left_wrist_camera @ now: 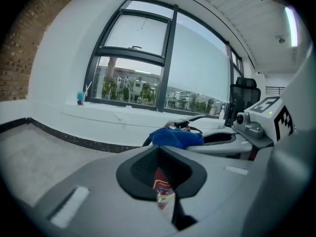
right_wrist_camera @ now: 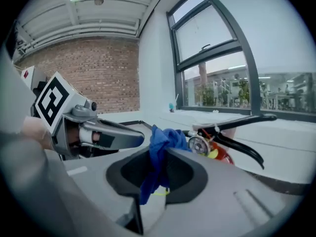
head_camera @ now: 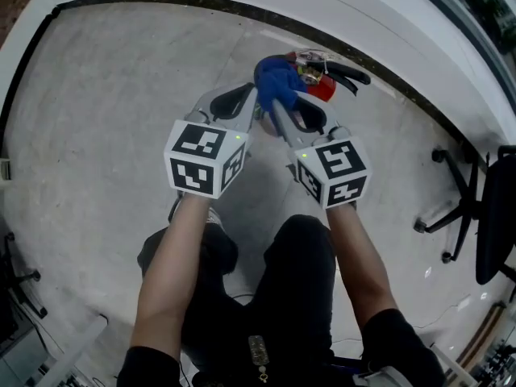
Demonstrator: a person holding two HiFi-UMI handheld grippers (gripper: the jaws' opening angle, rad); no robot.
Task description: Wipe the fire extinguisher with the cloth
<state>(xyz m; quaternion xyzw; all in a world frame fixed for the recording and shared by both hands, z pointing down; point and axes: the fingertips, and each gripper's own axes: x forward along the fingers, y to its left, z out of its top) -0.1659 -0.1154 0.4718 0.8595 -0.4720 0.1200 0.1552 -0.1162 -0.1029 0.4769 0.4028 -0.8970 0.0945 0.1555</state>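
A red fire extinguisher (head_camera: 324, 89) with a black lever handle (head_camera: 348, 74) stands on the floor ahead of me; only its top shows in the head view. A blue cloth (head_camera: 276, 77) is bunched against its head. My right gripper (head_camera: 279, 108) is shut on the cloth (right_wrist_camera: 157, 157), which hangs down between its jaws; the gauge (right_wrist_camera: 197, 144) and red body (right_wrist_camera: 225, 155) lie just beyond. My left gripper (head_camera: 255, 101) sits close on the cloth's left, shut and holding nothing. Past its closed tips a strip of the extinguisher's label (left_wrist_camera: 161, 187) shows, with the cloth (left_wrist_camera: 177, 137) above.
Grey concrete floor (head_camera: 105, 95) runs to a white wall with a black baseboard (head_camera: 201, 5). A black office chair (head_camera: 476, 208) stands at the right. My legs are folded under me at the bottom of the head view. A large window (left_wrist_camera: 148, 68) lies ahead.
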